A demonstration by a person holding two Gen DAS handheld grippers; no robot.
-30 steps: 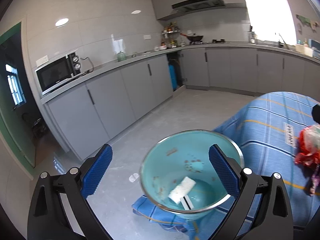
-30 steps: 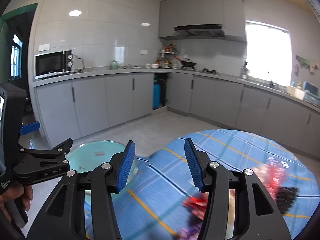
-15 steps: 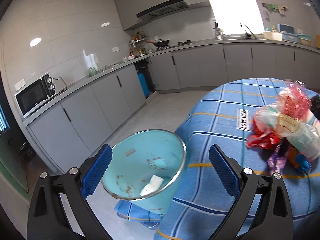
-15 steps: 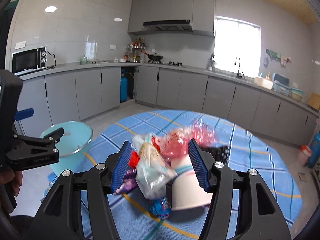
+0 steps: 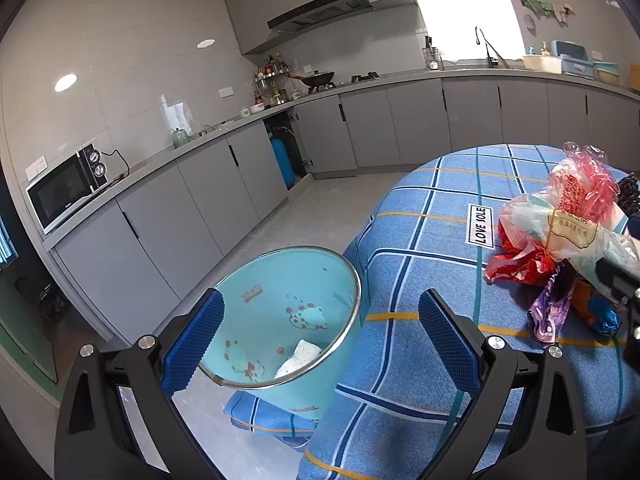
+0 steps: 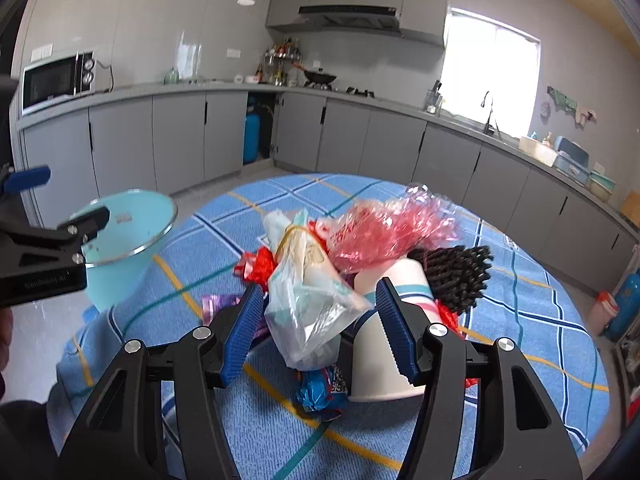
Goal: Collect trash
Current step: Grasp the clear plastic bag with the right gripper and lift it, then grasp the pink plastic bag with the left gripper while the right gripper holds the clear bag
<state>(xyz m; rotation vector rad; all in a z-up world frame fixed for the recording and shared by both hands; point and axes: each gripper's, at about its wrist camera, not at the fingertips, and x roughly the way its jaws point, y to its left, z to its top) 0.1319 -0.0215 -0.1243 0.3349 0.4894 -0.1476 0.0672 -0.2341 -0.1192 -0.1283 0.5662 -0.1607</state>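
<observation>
A microwave (image 5: pixel 66 190) sits on the grey counter (image 5: pixel 208 132), with what looks like a wok (image 5: pixel 318 77) farther along.

A white label (image 5: pixel 481 225) sewn on the blue checked tablecloth (image 5: pixel 420 240) reads "LOVE SOLE" in black capitals. A clear plastic bag (image 5: pixel 568 232) carries a label with Chinese characters, too small to read. The red wrapper (image 5: pixel 580 188), the turquoise bin (image 5: pixel 280 304) and the left gripper's body (image 6: pixel 44 282) carry print that is not legible.
</observation>
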